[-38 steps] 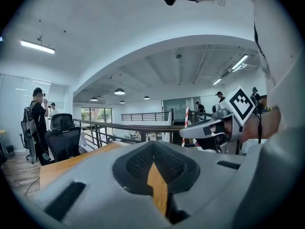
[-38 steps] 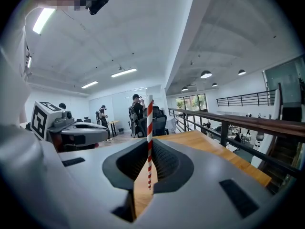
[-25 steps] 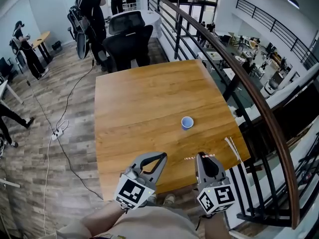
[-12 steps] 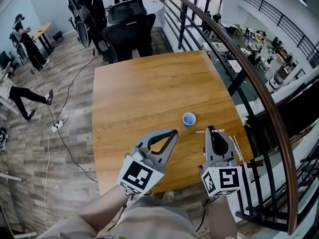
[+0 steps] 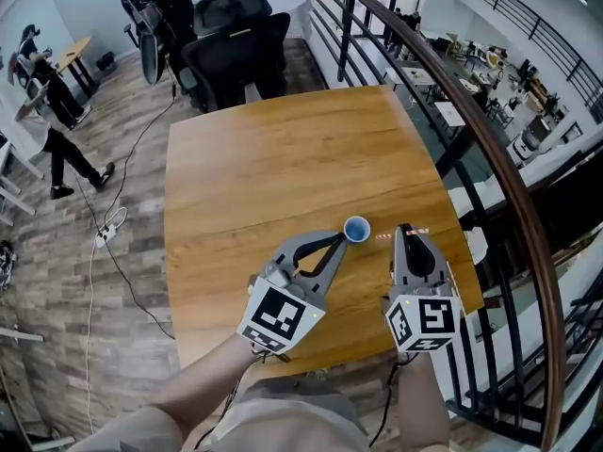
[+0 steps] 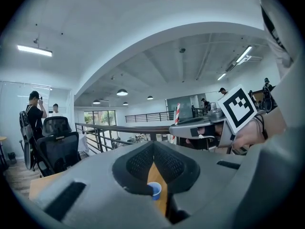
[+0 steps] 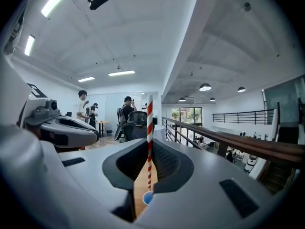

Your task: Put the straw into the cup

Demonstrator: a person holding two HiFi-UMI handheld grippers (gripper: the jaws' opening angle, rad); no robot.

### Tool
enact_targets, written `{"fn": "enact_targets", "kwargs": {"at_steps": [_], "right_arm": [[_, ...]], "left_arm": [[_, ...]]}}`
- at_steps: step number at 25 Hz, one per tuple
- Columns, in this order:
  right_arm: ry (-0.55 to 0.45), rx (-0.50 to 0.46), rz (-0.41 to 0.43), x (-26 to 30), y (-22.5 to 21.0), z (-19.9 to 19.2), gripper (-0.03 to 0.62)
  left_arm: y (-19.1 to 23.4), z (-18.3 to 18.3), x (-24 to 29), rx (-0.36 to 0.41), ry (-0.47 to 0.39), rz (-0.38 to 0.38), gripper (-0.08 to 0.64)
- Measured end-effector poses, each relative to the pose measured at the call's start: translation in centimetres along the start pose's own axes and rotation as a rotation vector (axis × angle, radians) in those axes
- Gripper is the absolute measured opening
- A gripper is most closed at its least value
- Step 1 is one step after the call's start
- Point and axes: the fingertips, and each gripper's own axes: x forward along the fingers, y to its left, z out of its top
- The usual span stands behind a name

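Open-plan office with black swivel chairs (image 5: 236, 59) at the far side, and in front a warm-brown wooden table (image 5: 245, 168) seen from steeply above. Near its right edge stands a small blue paper cup (image 5: 355, 229), upright and open-mouthed, clear of any clutter and so easy to approach from either side. Pinched firmly in the right gripper (image 5: 407, 234): a red-and-white striped paper straw (image 7: 149, 128), clamped partway along and set crosswise to the jaws, presumably so one free end can be tipped down into the cup. Hangs just right of the cup, not yet in it. Left gripper (image 5: 334, 241) closed tip to tip on nothing, with only the cup visible through the gap behind the tips. Sits just beside the cup's left, probably to steady so light a thing against toppling; touching or merely near, hard to tell from the head view. Calls next for lining a straw end over the rim.
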Motion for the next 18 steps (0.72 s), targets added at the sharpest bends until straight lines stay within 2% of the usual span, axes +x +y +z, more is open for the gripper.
{"fn": "enact_targets", "kwargs": {"at_steps": [6,10,15,18], "right_arm": [[0.043,0.019,-0.006,2.6,-1.0,-4.1,0.037],[0.072,0.061,-0.007,3.8,-1.4,-7.6,0.037],[0.082,0.097,-0.010,5.4,-2.1,-10.4,0.037],[0.086,0.079,0.001,6.2,-2.1,-11.8,0.037]], "left_arm": [[0.3,-4.5,2.7,-0.006,0.058,-0.047,0.014],[0.4,-7.5,3.8,-0.061,0.080,-0.051,0.014],[0.2,-10.6,5.2,-0.054,0.100,-0.053,0.014],[-0.1,-12.8,6.0,-0.066,0.120,-0.060,0.014]]}}
